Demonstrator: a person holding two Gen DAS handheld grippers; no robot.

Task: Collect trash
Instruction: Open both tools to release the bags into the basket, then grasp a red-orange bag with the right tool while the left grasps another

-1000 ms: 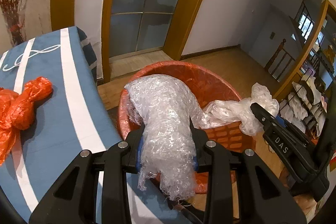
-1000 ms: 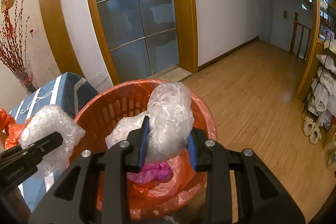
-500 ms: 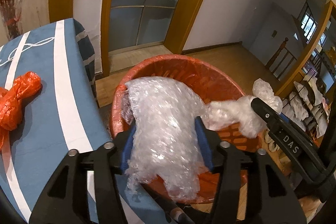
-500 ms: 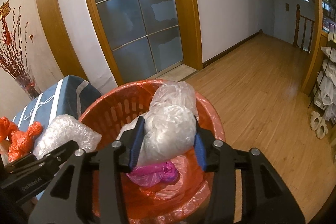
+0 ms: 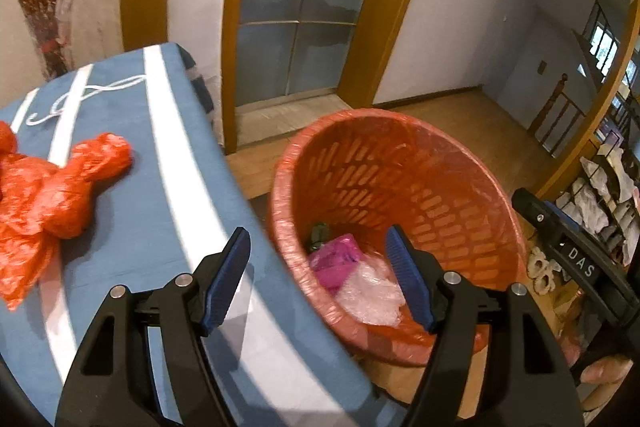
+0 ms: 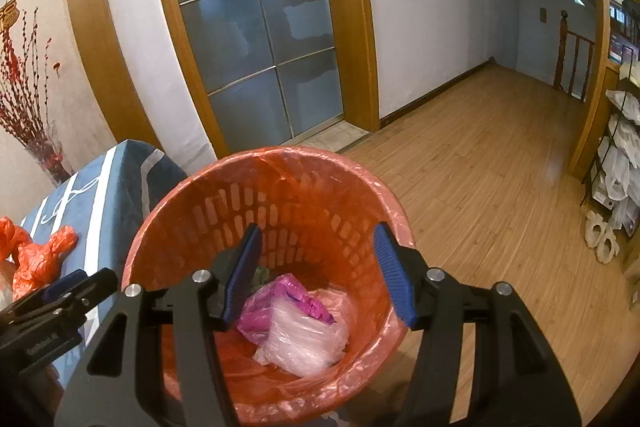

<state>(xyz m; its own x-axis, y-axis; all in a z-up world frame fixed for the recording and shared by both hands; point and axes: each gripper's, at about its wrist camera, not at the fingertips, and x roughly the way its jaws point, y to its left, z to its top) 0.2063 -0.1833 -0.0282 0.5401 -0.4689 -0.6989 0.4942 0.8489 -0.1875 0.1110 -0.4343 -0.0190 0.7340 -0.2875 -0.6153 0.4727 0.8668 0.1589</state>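
right wrist view: both tools, left (image 5: 318, 259) and right (image 6: 316, 259), have just spread empty above the bin (image 6: 192, 203); wrap (image 6: 304, 339) lies inside.

Noted: glazed door (image 6: 256, 59) in a wooden frame beyond the wooden floor (image 6: 480, 195), vase of red branches (image 6: 36, 131) at the left wall, stair railing (image 6: 572, 63) far right, rack of white bags (image 6: 616, 163) along the right edge.

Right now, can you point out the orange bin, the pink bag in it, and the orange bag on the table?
orange bin (image 6: 256, 157): right wrist view, far rim.
pink bag (image 6: 280, 293): right wrist view, its middle.
orange bag (image 5: 52, 195): left wrist view, crumpled middle.
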